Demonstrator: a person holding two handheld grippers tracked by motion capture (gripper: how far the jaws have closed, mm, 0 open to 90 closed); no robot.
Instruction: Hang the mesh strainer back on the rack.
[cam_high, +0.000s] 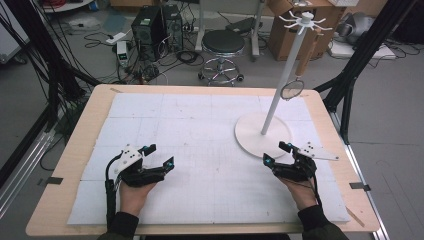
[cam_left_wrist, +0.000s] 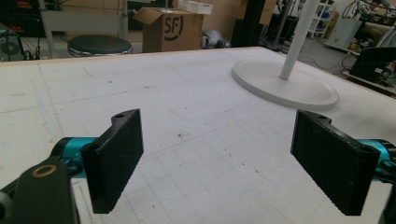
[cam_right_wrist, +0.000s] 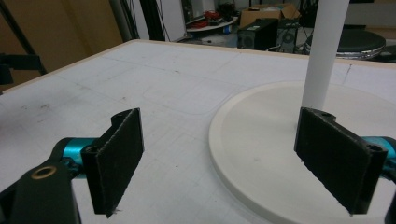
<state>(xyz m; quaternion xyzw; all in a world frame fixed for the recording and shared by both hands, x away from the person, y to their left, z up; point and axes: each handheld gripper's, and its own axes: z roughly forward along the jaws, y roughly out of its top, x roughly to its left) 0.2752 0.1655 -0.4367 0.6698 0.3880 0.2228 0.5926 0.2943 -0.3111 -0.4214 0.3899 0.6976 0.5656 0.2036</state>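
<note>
Stand (cam_high: 263, 134) with its white pole sits right-center on my counter (cam_high: 75, 150). Left tool (cam_high: 159, 156) and right tool (cam_high: 274, 152) both spread wide, empty, right one just beside the base.

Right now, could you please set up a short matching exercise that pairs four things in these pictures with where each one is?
Things:
1. left hand-held gripper
2. right hand-held gripper
3. small strainer
4. black stool

Places:
A. on the floor beyond the table's far edge
B. hanging from the white stand
C. over the mat, near its left side
D. beside the stand's round base

Pairs: 1-C, 2-D, 3-B, 4-A
</note>
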